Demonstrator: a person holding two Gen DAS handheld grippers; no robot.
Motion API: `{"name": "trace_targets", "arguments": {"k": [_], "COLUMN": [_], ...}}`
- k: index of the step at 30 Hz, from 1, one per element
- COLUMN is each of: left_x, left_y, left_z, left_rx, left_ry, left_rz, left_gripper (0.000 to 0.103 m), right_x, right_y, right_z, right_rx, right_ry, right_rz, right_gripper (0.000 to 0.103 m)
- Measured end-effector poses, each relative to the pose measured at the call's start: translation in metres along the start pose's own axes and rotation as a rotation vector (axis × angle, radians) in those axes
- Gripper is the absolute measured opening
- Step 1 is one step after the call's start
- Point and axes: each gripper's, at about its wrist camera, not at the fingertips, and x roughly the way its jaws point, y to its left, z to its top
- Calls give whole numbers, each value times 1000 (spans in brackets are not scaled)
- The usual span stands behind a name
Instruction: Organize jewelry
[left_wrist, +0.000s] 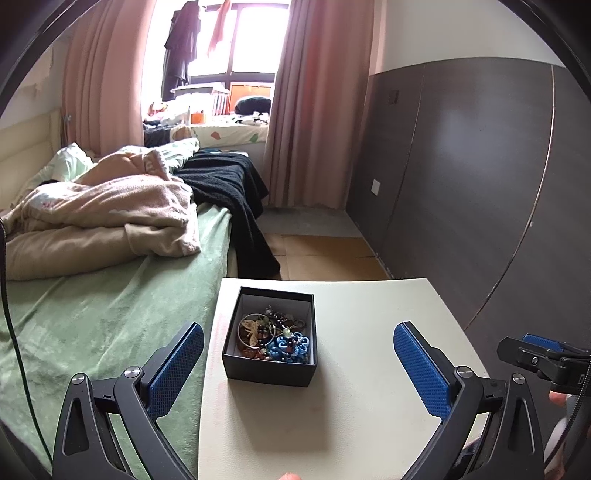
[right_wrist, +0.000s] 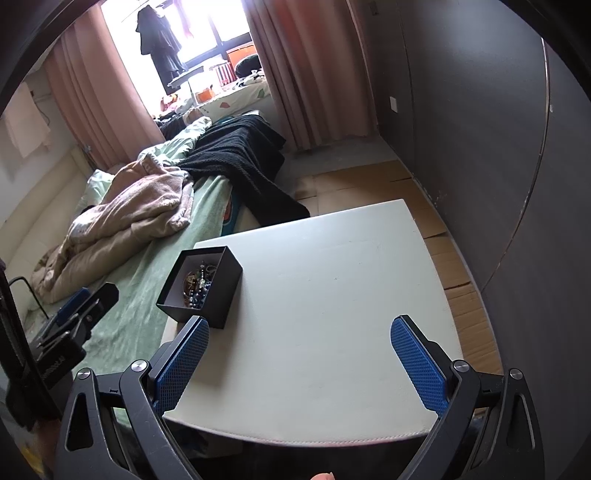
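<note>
A black open box (left_wrist: 271, 373) stands on the left part of a white table (left_wrist: 369, 369). It holds a tangle of jewelry (left_wrist: 273, 338): a bangle, dark beads and a blue knotted piece. My left gripper (left_wrist: 298, 334) is open and empty, its blue pads wide apart, just short of the box. In the right wrist view the box (right_wrist: 218, 295) is ahead to the left, jewelry (right_wrist: 197, 284) inside. My right gripper (right_wrist: 300, 328) is open and empty over the table (right_wrist: 332, 314). The right gripper also shows at the left view's right edge (left_wrist: 543, 354).
A bed (left_wrist: 92, 314) with a green sheet, beige blankets (left_wrist: 99, 218) and a black throw (left_wrist: 229, 188) lies against the table's left side. A dark panelled wall (left_wrist: 480, 184) runs along the right. Cardboard-covered floor (left_wrist: 325, 258) and pink curtains (left_wrist: 317, 110) are beyond.
</note>
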Motion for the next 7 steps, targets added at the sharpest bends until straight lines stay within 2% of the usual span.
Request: {"name": "trace_targets", "arguments": {"k": [7], "left_x": [-4], "left_y": [-3], "left_z": [0], "left_rx": [17], "left_ry": [-20], "left_rz": [12], "left_gripper": [103], "right_x": [2], "right_y": [2], "right_z": [-1], "right_rx": [-1], "right_ry": [5], "right_rz": [-7], "right_gripper": [99]}}
